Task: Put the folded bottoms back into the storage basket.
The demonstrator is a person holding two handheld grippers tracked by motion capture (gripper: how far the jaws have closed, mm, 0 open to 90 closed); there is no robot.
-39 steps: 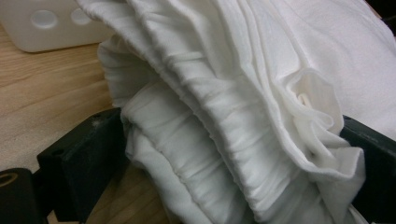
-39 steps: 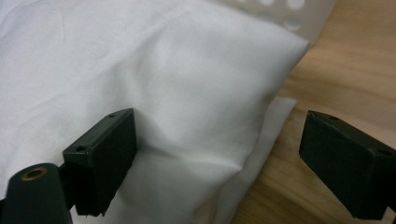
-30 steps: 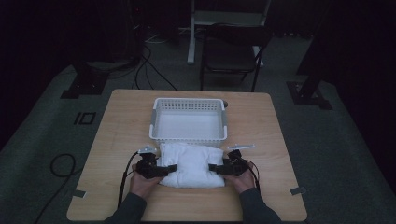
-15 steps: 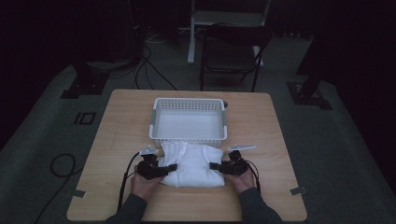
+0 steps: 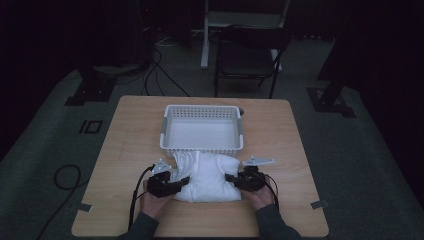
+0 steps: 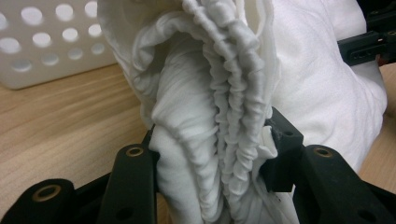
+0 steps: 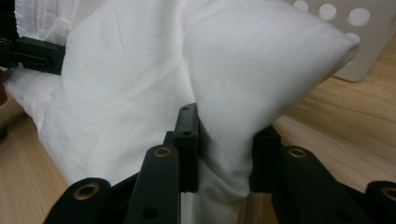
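Presently, both tools are gripping a folded white cloth [image 5: 207, 176] lying on the table [image 5: 125, 150]. The left gripper [image 6: 212, 154] has just been closing and is now pinching the gathered, elastic edge between its jaws; the right gripper [image 7: 224, 144] is clamping a smooth fold. Ahead of both tools, a white basket [image 5: 202, 127] is standing empty. Judged step: lifting the bundle. Next, both hands likely must rise together and carry it forward over the near rim.

**What the frames keep out of sight**

The bunched white cloth [image 6: 219, 116] runs off the top and bottom edges of the left gripper view. Its folds cover the inner pads of both grippers. The white perforated plastic basket [image 7: 369, 42] is cropped at the right gripper view's corner and blurred.
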